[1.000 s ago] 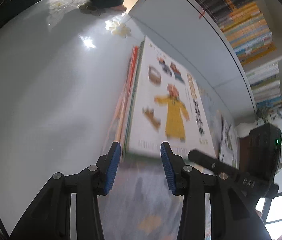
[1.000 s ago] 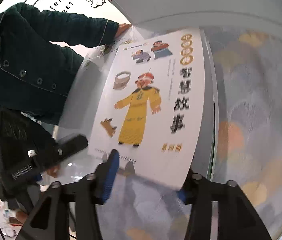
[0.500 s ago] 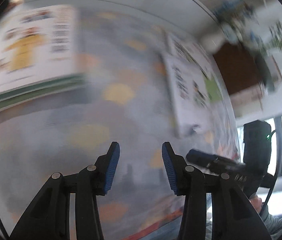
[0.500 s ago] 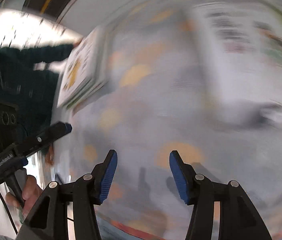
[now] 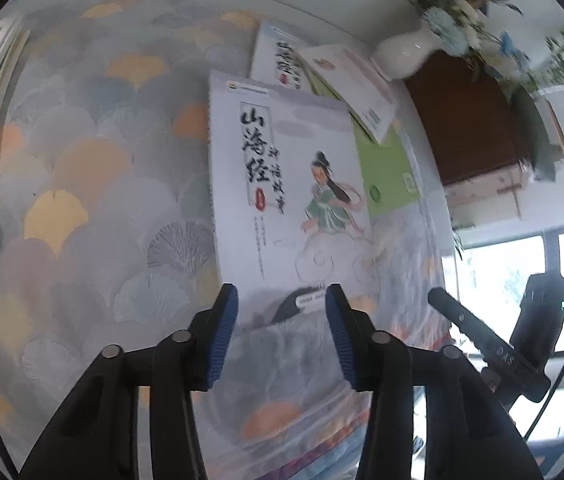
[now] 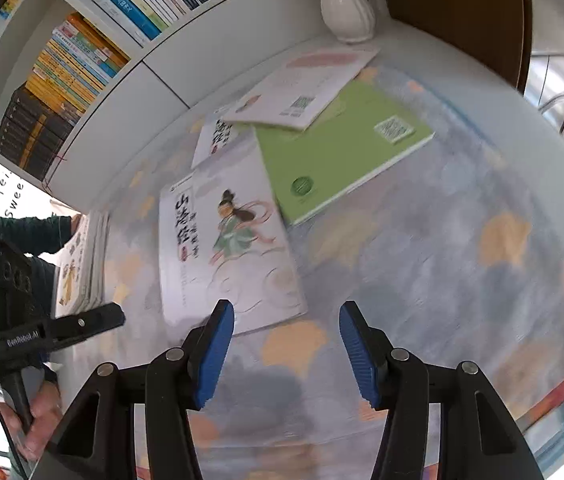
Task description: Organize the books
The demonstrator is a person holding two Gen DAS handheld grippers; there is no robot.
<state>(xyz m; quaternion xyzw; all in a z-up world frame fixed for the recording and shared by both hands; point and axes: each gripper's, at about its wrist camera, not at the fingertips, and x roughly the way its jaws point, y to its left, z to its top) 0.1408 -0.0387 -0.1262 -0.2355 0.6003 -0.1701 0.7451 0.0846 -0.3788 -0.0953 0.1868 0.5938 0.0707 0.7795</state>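
Left wrist: left gripper (image 5: 281, 330) spread, nothing held, aligned on near edge of white storybook (image 5: 282, 184) lying flat on patterned cloth (image 5: 82, 184), likely next pickup | Right wrist: right gripper (image 6: 287, 354) spread, nothing held, beside same book; green book (image 6: 342, 156) overlapped behind; finished stack (image 6: 82, 260) far left.

My left gripper (image 5: 281, 300) hung with its blue-padded fingers (image 5: 224, 332) spread apart and nothing between them, and it showed in the right wrist view as a black body (image 6: 48, 334) held by my left hand (image 6: 38, 420). My right gripper (image 6: 287, 318) was likewise wide open and empty, its pads (image 6: 356, 354) parallel, its black body (image 5: 490, 344) visible in the left wrist view.
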